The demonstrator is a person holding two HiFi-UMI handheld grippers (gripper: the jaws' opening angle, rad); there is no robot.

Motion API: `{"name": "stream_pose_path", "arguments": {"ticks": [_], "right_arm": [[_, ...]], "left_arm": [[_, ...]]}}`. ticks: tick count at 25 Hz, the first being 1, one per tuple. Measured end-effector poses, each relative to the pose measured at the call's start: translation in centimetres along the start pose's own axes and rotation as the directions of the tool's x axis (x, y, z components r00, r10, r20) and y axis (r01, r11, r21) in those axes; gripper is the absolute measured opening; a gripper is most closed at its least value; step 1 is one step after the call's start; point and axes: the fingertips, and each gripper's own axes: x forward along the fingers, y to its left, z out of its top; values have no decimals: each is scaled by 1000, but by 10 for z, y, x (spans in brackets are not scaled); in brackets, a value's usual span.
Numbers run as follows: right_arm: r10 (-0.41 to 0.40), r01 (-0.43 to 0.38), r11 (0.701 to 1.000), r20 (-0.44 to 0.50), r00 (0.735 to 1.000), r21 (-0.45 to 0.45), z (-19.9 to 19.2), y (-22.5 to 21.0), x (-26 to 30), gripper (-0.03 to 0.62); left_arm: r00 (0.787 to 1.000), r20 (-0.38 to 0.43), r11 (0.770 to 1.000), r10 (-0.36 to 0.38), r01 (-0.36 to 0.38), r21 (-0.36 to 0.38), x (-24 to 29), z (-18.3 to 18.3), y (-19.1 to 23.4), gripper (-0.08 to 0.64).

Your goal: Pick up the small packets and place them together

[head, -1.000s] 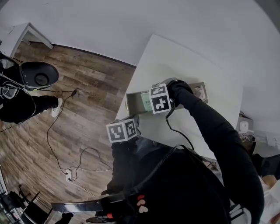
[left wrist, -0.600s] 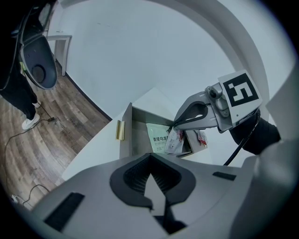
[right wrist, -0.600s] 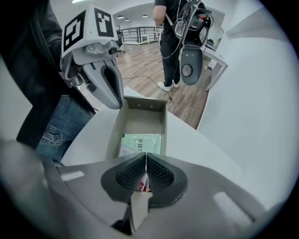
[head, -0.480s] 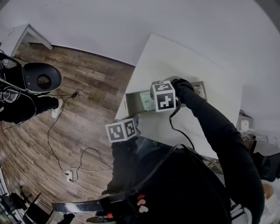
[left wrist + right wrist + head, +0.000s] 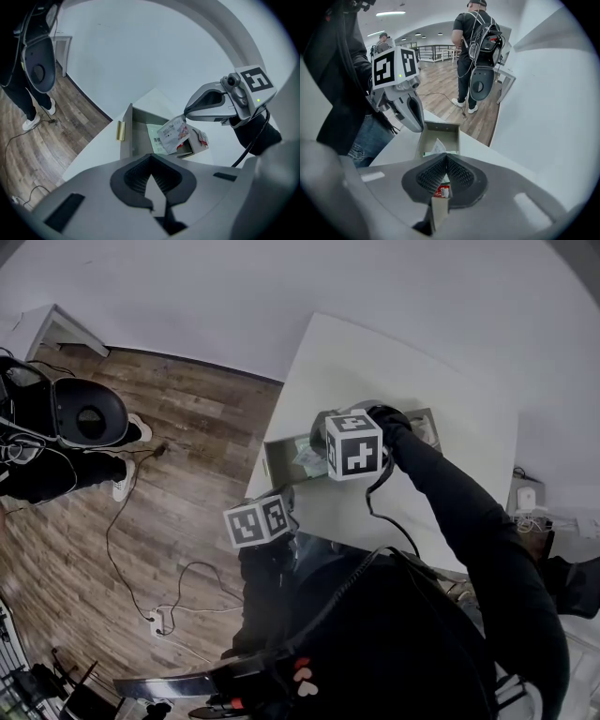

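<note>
Right claw (image 5: 446, 158): jaws have just been closing, now pinching the white packet (image 5: 172, 136).
White packet: dangling just below the claw's tips, above the open drawer (image 5: 126, 137).
Green packet (image 5: 153, 139): lying in the drawer, beneath the claw.
Left claw (image 5: 150, 158): jaws together, gripping nothing.

White/red pkt (image 5: 173, 136), pale-green pkt (image 5: 153, 139), grey tray (image 5: 126, 138).

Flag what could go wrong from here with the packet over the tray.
The right gripper has its tongs on only one corner of the white packet, which dangles tilted above the grey tray; it might slip free. The gripper's black cable loops low beside the tray and could snag its rim.
</note>
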Motion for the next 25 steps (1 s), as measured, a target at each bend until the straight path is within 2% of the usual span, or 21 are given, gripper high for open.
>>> {"name": "stream_pose_path", "arguments": {"ticks": [6,11,16,21,25], "right_arm": [[-42,41,999,53,998,17,7,-8,-19,3],[-144,131,986,134,980,102,5,-20,-63,3],[-257,216,947,157,953,240,-35,-27,-111,3],[-306,232,892,141,942,389,-86,-22,-131,3],[-323,219,851,147,935,477,-112,-14,-136,3]], "left_arm": [[1000,-1,1000,1,-1,-2,2,1,0,2],[1000,-1,1000,3,-3,2,-2,0,0,2],[1000,-4,1000,7,-7,10,-3,-3,-1,2],[1000,-7,1000,11,-11,13,-2,-2,0,2],[1000,-11,1000,17,-17,18,-1,-2,1,2]]}}
